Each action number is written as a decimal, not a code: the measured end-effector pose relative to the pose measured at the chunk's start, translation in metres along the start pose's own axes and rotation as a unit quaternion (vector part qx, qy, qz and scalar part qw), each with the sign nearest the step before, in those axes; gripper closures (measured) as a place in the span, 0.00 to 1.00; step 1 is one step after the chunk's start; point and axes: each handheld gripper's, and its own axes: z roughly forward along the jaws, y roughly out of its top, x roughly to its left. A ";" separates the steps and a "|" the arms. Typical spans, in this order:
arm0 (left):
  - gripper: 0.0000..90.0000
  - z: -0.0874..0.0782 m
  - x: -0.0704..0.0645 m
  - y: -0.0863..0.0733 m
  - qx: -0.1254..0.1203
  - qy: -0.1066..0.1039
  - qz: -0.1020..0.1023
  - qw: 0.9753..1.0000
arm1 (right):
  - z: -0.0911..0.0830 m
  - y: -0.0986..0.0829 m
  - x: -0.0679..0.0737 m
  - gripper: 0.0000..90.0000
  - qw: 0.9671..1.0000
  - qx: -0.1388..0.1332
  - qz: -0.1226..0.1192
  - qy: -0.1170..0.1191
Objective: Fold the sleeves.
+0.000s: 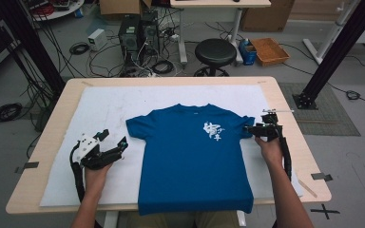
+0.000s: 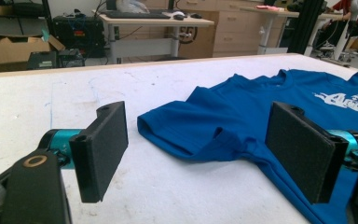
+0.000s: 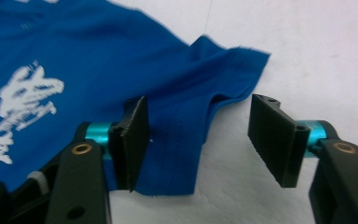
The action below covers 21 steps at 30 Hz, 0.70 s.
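While left gripper [image 2: 198, 154] gapes empty, right gripper [image 3: 205, 135] straddles T-shirt [image 3: 98, 60] sleeve.

Colours and patterns on the tabletop

T-shirt [image 1: 190, 152]: solid blue, with a white brush-stroke print on the chest toward the right edge. Sheet [image 1: 104, 102] under it: white, faintly scuffed. Tabletop [image 1: 57, 114]: pale wood, showing along the edges. Left gripper [image 1: 115, 140]: black jaws, white body, teal collars behind the pads. Right gripper [image 1: 250, 130]: black throughout, with the same teal collars.
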 end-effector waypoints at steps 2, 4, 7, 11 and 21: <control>0.24 0.001 0.000 0.000 0.000 0.002 -0.001 1.000 | 0.004 0.001 0.003 0.55 1.000 0.001 -0.017 -0.017; 0.24 0.001 0.000 0.000 0.004 0.002 0.002 1.000 | 0.005 0.002 0.003 0.60 1.000 0.006 -0.022 -0.021; 0.24 0.002 -0.001 0.001 0.009 0.004 0.005 1.000 | 0.004 0.003 0.005 0.81 0.999 0.016 -0.040 -0.032; 0.24 0.002 -0.001 0.001 0.010 0.005 0.005 1.000 | 0.005 0.003 0.008 0.93 0.999 0.020 -0.043 -0.011; 0.25 0.003 -0.001 0.001 0.017 0.006 0.005 1.000 | -0.010 0.008 0.015 0.98 0.998 -0.023 -0.066 0.005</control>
